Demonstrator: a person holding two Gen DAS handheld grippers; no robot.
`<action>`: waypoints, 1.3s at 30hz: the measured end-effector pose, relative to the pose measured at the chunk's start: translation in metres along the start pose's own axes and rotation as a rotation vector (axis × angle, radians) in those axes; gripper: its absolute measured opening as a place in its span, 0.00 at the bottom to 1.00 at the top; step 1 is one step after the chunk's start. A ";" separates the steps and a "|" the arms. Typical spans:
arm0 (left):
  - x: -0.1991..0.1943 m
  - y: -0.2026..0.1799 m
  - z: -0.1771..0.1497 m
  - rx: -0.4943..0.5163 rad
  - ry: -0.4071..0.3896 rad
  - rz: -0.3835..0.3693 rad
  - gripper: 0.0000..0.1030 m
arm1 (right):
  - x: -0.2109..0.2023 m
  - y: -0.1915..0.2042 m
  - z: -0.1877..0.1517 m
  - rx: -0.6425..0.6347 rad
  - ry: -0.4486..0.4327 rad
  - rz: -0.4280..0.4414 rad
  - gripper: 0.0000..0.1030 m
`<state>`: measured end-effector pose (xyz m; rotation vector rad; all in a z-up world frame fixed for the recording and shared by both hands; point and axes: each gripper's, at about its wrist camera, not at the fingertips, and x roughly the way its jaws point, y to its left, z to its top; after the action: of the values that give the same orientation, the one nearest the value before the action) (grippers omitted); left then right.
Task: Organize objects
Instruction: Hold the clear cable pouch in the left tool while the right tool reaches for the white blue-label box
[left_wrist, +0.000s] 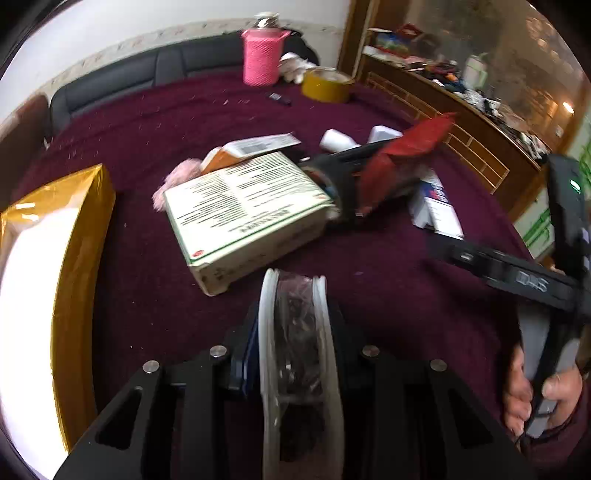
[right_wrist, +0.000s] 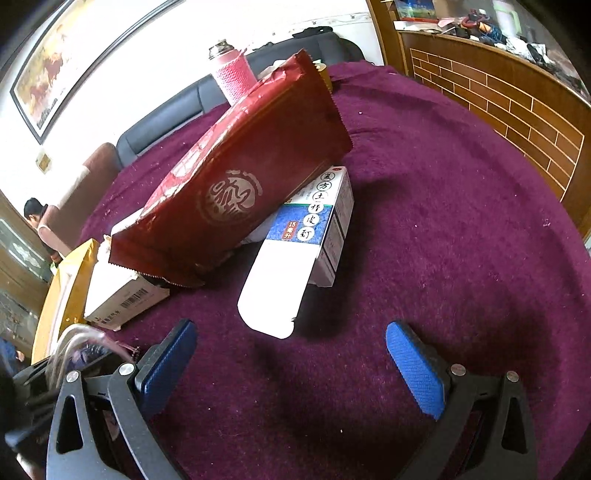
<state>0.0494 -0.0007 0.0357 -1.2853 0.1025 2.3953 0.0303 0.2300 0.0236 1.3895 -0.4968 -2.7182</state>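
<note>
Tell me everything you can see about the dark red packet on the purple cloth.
The dark red packet is a long, flat foil-like pouch, shiny and creased, with zigzag-cut ends and a round pale emblem printed on its face. It looks sealed. It lies tilted, its near end resting on a white carton and its middle over the blue-and-white box, the far end raised toward the pink flask. Neither gripper touches it.

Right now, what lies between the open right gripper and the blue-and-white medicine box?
Only bare purple cloth; the right wrist view shows the right gripper open and empty, short of the blue-and-white medicine box.
</note>
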 end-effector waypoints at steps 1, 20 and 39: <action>-0.002 -0.002 -0.002 0.000 -0.002 -0.013 0.31 | 0.000 0.000 -0.002 -0.003 -0.001 -0.003 1.00; -0.040 0.014 -0.015 -0.140 -0.138 0.001 0.30 | 0.003 -0.003 -0.003 0.009 -0.007 0.001 1.00; -0.126 0.091 -0.052 -0.302 -0.298 -0.028 0.31 | -0.037 0.051 0.000 -0.209 -0.057 -0.013 0.99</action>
<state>0.1155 -0.1383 0.0968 -1.0217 -0.3745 2.6181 0.0474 0.1888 0.0680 1.2709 -0.1987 -2.7326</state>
